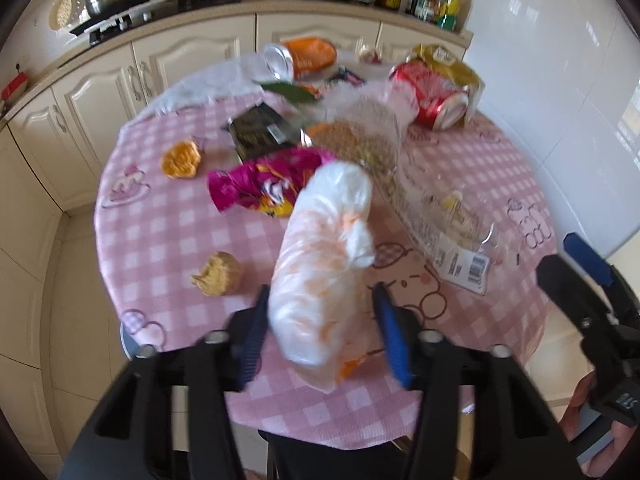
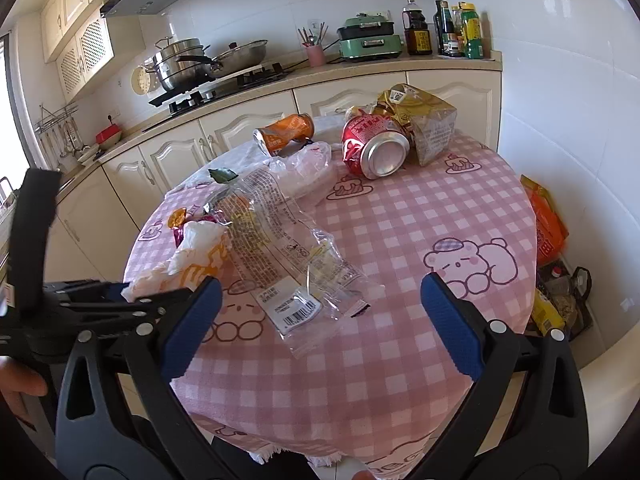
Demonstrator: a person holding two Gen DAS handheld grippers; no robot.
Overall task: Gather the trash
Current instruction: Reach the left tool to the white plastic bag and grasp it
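- Left wrist view: the left claw (image 1: 320,336) straddles a white plastic bag (image 1: 324,256) lying on the pink checked table (image 1: 160,220). Its pads are just beside the bag's flanks; whether they press is unclear. The bag's long axis runs away from the camera, probably so the claw spans its narrow width.
- Right wrist view: the right claw (image 2: 320,316) hangs wide apart and empty above a clear wrapper (image 2: 288,248), likely next.

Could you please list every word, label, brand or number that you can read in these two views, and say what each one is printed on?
None reads with certainty.
Clear wrapper: dense small print, barcode sticker; too small.
Red can: white lettering, illegible.
Orange can: lettering blurred.
Gold bag: label and print too small.
Dark sauce bottle: yellow label, characters unreadable.
Right gripper: embossed mark, unclear.
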